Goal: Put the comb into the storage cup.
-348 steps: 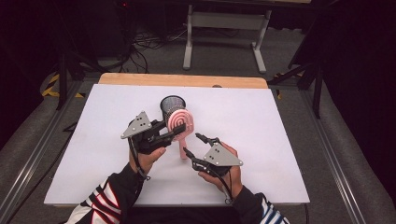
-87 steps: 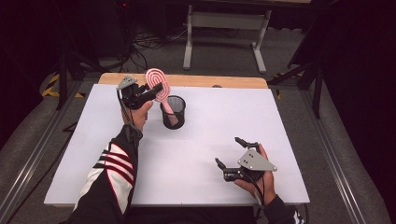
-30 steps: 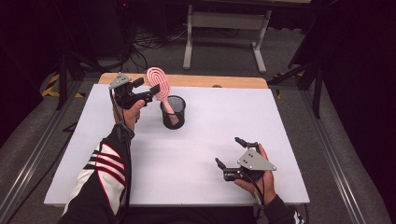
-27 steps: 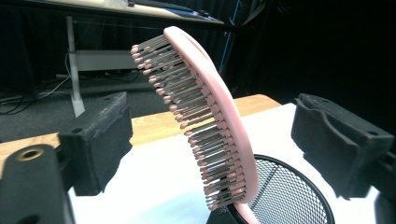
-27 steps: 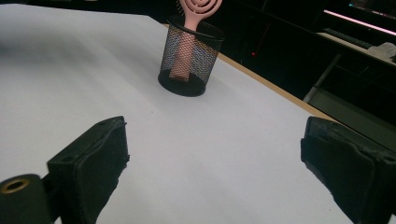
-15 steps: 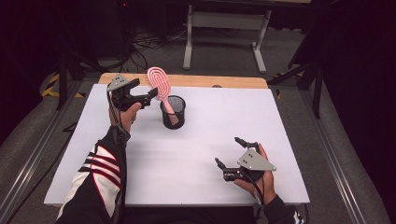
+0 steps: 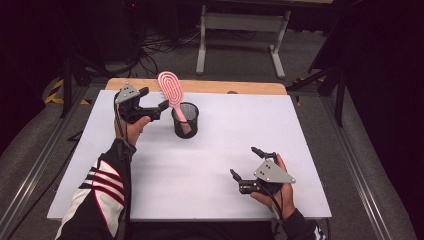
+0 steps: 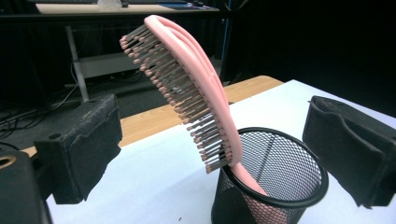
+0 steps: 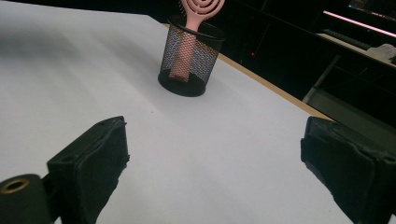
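A: We see the white surface first; what stands on it?

B: A black mesh cup at the far left, with the pink hairbrush standing in it handle down, head leaning on the rim.

A: And our left gripper?

B: Just left of the brush; its jaws have just been opening and stand apart, touching nothing.

A: The right gripper?

B: At the near right, jaws wide apart over bare surface.
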`<action>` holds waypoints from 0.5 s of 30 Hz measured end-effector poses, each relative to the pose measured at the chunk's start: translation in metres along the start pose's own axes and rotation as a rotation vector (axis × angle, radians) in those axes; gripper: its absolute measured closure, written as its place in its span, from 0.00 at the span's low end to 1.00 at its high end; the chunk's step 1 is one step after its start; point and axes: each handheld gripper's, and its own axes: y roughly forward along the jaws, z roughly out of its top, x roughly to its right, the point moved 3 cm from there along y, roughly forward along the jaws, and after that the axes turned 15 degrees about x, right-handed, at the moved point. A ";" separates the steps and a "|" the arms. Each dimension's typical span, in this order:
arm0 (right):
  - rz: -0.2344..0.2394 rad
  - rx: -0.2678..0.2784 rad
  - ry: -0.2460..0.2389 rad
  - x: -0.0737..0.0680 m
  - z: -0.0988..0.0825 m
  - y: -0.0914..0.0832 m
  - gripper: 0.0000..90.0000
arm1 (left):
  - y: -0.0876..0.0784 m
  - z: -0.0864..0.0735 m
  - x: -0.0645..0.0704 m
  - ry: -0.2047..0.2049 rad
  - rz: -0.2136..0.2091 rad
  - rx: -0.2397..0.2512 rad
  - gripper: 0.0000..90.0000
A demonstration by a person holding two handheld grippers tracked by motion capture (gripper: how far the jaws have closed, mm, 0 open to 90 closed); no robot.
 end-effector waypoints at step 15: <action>0.002 -0.005 -0.002 -0.001 -0.001 0.001 0.09 | -0.011 -0.015 0.012 0.052 -0.024 0.011 0.07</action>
